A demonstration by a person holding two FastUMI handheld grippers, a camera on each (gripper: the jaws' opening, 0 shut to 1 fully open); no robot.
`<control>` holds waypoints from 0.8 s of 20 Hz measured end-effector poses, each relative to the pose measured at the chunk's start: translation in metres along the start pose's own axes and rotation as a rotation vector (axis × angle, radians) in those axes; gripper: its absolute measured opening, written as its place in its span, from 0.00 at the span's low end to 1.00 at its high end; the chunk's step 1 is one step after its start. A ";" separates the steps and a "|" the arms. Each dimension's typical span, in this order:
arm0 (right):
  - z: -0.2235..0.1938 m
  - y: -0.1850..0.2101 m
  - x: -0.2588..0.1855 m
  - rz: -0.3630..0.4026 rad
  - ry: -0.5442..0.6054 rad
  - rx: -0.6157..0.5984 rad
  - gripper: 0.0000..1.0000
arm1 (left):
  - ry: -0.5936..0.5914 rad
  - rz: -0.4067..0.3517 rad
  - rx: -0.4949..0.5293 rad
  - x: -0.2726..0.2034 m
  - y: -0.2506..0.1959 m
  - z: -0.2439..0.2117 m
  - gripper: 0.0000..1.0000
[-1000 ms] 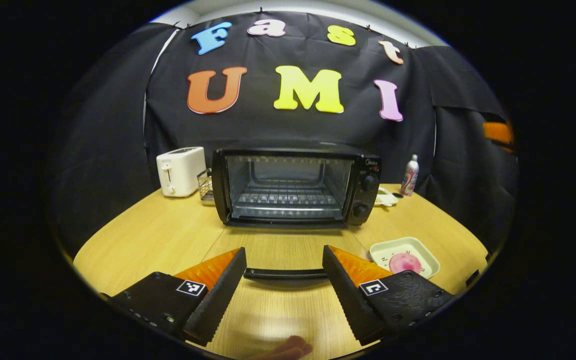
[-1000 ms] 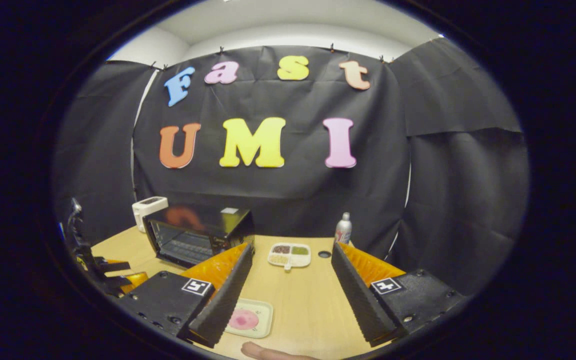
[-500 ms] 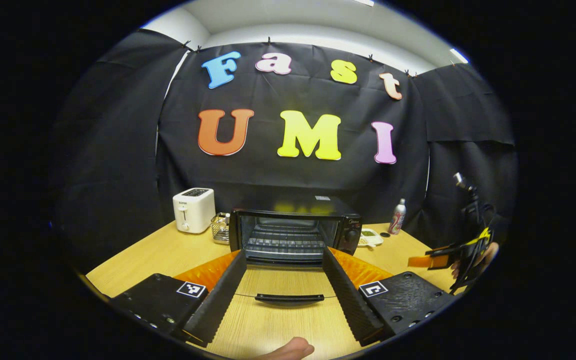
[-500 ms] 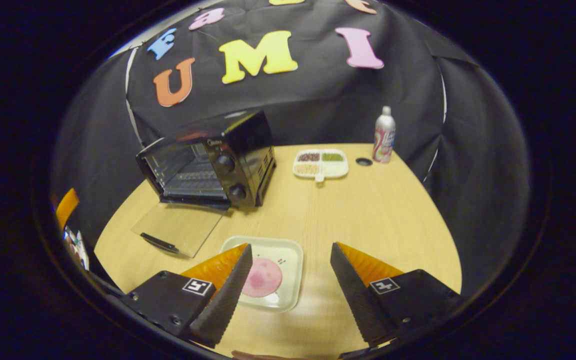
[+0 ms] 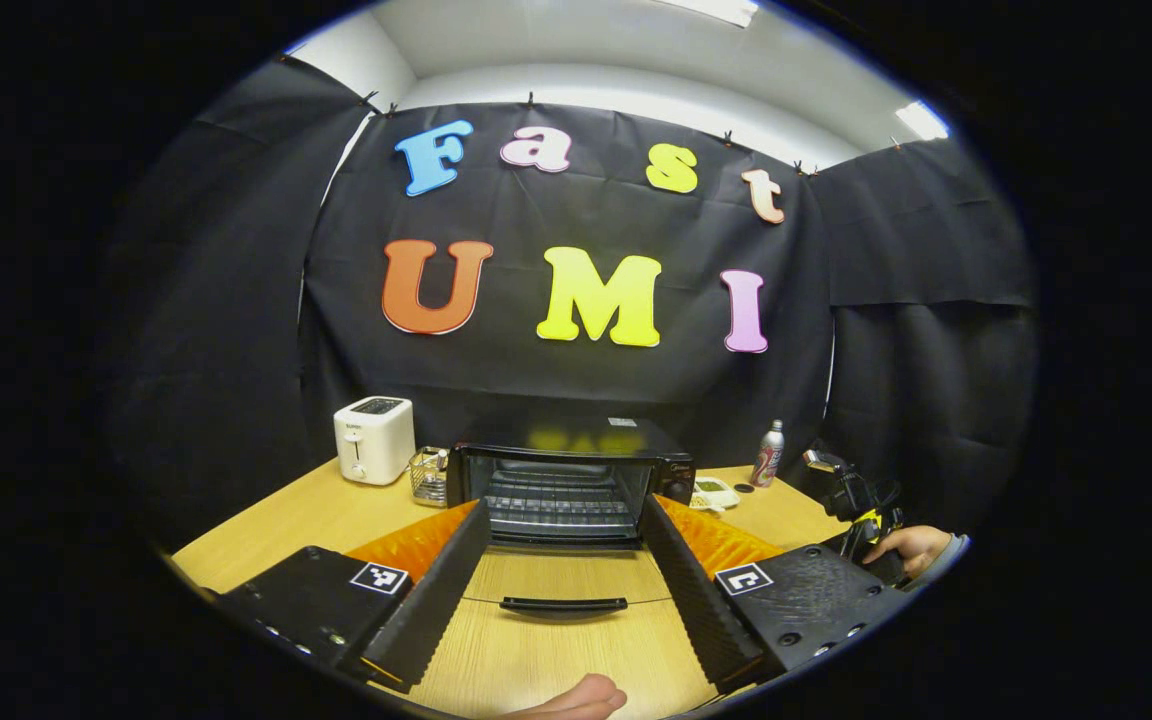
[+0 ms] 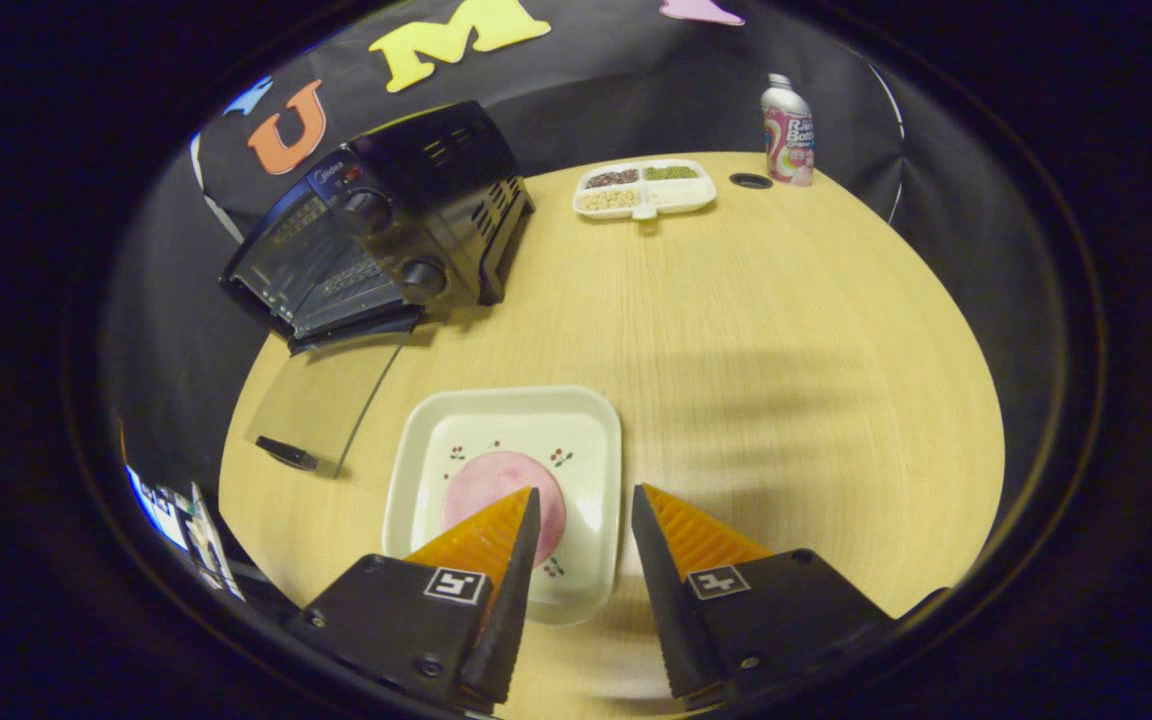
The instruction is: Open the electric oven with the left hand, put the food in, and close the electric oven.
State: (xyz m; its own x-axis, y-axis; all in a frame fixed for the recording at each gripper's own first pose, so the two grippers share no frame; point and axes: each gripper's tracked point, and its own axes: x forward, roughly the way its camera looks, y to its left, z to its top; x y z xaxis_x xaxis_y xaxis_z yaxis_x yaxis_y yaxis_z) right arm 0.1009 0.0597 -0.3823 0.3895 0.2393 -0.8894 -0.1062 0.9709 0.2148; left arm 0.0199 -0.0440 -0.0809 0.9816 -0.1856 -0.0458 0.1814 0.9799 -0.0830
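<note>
Sitting on the plate (image 6: pixel 591 420), pink food (image 6: pixel 496 485), oven (image 6: pixel 376 235) open

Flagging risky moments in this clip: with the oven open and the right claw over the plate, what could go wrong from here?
1. The right claw straddles the white plate's right rim; closing there may tip it, and the pink food could slide.
2. The glass oven door lies flat beside the plate; carrying it in low could knock the door.

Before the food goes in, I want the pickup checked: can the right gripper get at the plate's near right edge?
Probably yes: the right gripper hangs open over the plate; nothing blocks it.
</note>
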 end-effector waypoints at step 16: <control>-0.002 -0.003 -0.003 0.253 0.197 0.244 0.04 | 0.021 0.015 0.024 -0.002 -0.003 -0.004 0.95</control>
State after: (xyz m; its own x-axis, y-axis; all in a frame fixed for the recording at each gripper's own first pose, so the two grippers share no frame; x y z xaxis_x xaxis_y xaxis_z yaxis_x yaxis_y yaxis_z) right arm 0.0984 0.0559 -0.3810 0.1933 0.4876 -0.8514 0.0537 0.8612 0.5054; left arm 0.0168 -0.0469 -0.0840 0.9828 -0.1718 -0.0675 0.1681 0.9841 -0.0578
